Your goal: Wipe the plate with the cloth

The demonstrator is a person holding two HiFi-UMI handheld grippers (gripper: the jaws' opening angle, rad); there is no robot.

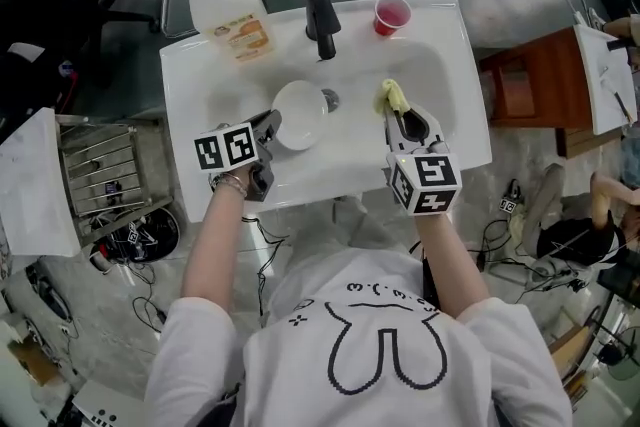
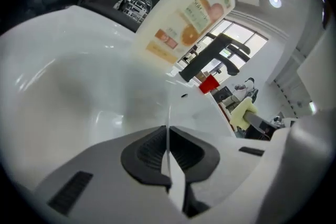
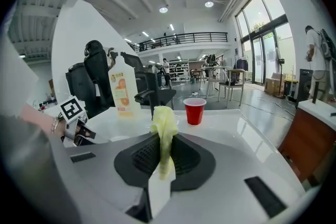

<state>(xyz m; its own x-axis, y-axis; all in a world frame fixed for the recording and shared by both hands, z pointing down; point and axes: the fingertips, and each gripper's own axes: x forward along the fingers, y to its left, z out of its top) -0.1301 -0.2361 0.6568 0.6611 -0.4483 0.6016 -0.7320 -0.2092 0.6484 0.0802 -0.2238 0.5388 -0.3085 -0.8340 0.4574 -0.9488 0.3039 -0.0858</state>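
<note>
Now, left tool tight on the white plate, right tool tight on the yellow cloth.

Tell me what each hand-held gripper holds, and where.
Left hand-held gripper: round white plate, by its rim. Right hand-held gripper: yellow cloth, by one end.

Free room in sink basin right of plate. Back rim crowded: bottle left, faucet centre, red cup right. Faucet spout overhangs basin.
</note>
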